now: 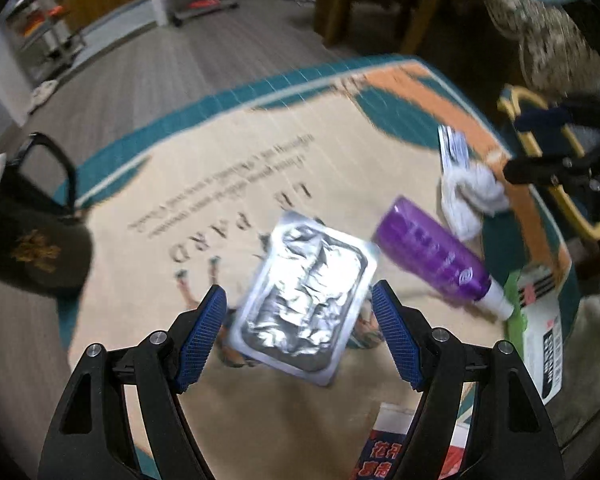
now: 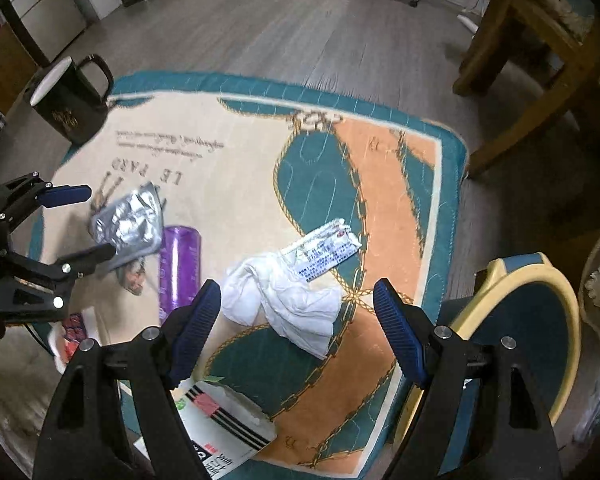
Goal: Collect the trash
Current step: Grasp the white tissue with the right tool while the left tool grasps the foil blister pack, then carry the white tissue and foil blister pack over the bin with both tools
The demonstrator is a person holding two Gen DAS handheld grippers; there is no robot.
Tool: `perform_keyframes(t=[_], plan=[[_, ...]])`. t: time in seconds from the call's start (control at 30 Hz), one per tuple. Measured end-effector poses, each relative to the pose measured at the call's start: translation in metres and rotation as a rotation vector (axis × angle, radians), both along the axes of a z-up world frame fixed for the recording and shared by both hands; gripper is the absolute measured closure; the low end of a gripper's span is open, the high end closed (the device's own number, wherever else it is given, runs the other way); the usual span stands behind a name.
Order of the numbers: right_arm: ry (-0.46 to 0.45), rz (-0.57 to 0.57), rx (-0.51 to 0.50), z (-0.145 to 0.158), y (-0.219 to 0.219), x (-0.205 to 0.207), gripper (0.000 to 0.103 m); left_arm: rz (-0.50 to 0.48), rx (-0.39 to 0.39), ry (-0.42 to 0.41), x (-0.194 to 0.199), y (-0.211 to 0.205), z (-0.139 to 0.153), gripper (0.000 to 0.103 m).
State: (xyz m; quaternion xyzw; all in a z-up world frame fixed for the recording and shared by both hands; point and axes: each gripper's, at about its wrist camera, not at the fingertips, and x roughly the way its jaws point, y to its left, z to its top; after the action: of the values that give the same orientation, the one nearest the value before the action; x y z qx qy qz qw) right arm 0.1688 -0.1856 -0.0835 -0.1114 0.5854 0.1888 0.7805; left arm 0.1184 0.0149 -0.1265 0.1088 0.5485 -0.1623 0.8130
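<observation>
A crumpled silver foil blister pack (image 1: 306, 300) lies on the patterned rug (image 1: 228, 184), right between the fingers of my open left gripper (image 1: 298, 312), which does not touch it. It also shows in the right wrist view (image 2: 128, 222), with the left gripper (image 2: 82, 222) around it. A purple bottle (image 1: 436, 260) lies to its right. My right gripper (image 2: 298, 320) is open and empty above a crumpled white tissue (image 2: 284, 300). A white printed wrapper (image 2: 326, 250) lies just beyond the tissue.
A black mug (image 2: 70, 100) stands at the rug's far left corner. A torn white box (image 2: 220, 420) and a red packet (image 2: 74, 330) lie at the near edge. A teal and yellow bin (image 2: 520, 332) is on the right. A wooden chair leg (image 2: 512, 92) stands beyond.
</observation>
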Motion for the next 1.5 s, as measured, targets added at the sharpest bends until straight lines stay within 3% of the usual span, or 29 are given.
perform_keyframes(t=[0.47,0.67,0.83,1.0,1.5], plan=[[0.080,0.077,-0.021,-0.039,0.013,0.005,0.027,0.025,0.011,0.049,0.015,0.000,-0.029,0.022],[0.109,0.071,-0.020,-0.046,0.014,0.009,0.047,0.042,-0.017,0.067,0.017,0.005,-0.027,0.025],[0.123,0.095,-0.044,-0.050,0.017,0.006,0.080,0.043,0.002,0.069,0.018,0.004,-0.025,0.032],[0.102,0.062,0.017,-0.030,0.012,0.005,0.090,0.047,0.013,0.044,0.015,0.002,-0.016,0.032],[-0.061,-0.016,0.100,0.049,-0.023,-0.021,0.090,0.148,-0.025,-0.114,0.001,0.005,0.056,0.032]])
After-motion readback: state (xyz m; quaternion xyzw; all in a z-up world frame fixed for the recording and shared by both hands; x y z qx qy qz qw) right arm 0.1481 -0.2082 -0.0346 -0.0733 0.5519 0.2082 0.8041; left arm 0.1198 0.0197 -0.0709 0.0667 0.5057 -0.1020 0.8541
